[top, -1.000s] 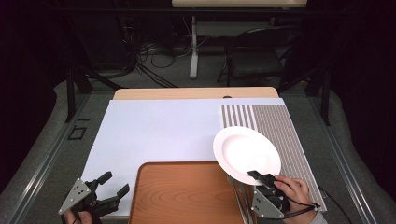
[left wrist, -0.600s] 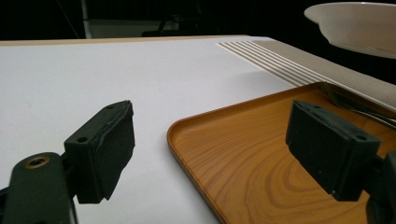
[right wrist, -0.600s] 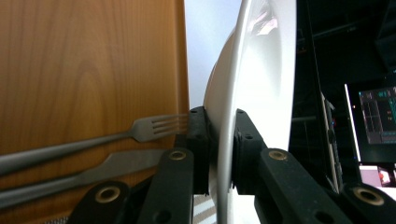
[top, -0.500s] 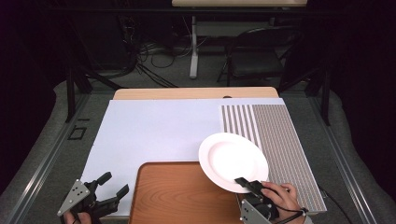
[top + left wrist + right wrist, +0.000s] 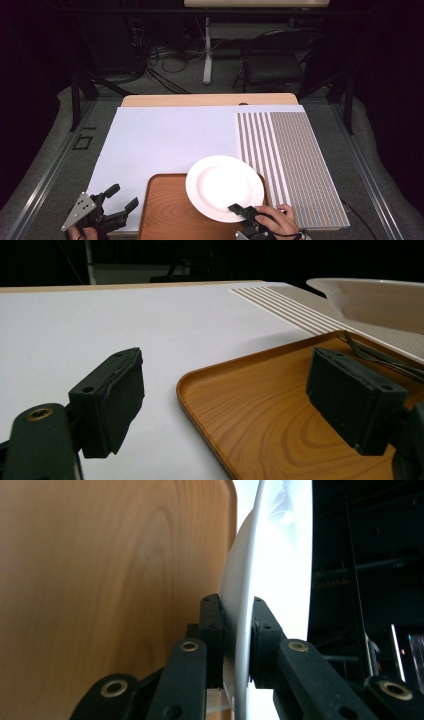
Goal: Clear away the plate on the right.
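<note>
A white plate (image 5: 224, 186) hangs above the right part of a wooden tray (image 5: 170, 212), held by its near rim. My right gripper (image 5: 242, 209) is shut on that rim; in the right gripper view its jaws pinch the thin edge of the plate (image 5: 270, 570) with the tray (image 5: 100, 570) behind. My left gripper (image 5: 116, 201) stands open at the table's front left, beside the tray's left edge. In the left gripper view its fingers (image 5: 107, 400) straddle the tray (image 5: 260, 410) corner, and the plate (image 5: 375, 297) floats at the upper right.
A white sheet (image 5: 165, 140) covers most of the table. A striped grey mat (image 5: 295, 160) lies on its right side. Behind the table stand a dark chair (image 5: 272, 62) and cables on the floor.
The right gripper has carried the plate leftward and toward me, from over the striped mat to above the tray. The left gripper has barely moved.
</note>
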### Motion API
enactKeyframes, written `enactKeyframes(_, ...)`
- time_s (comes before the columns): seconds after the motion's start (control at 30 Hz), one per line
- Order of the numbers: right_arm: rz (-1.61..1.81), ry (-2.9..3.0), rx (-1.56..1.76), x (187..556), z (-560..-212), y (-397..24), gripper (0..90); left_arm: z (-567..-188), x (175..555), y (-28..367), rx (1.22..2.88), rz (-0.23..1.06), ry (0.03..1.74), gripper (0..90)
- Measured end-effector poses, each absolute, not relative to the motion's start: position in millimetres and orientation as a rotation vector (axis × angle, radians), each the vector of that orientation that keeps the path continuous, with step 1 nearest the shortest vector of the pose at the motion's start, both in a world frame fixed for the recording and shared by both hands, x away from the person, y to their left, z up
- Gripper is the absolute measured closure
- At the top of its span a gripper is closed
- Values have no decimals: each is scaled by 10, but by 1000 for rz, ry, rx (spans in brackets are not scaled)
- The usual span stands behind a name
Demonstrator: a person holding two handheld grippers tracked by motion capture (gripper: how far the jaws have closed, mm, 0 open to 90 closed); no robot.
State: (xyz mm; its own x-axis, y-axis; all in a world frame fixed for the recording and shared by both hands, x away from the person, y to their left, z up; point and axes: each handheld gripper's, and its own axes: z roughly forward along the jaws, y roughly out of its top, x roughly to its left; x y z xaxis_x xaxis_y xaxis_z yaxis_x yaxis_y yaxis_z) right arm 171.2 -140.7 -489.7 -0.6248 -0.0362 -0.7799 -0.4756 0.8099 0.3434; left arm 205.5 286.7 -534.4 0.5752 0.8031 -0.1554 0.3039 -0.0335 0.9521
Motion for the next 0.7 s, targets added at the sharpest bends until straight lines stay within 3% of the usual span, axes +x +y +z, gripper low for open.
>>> enactKeyframes(0.7,699,2278,-471,1658,-5203,-1133,779,-5345,2088,2844,1617,511,938,158)
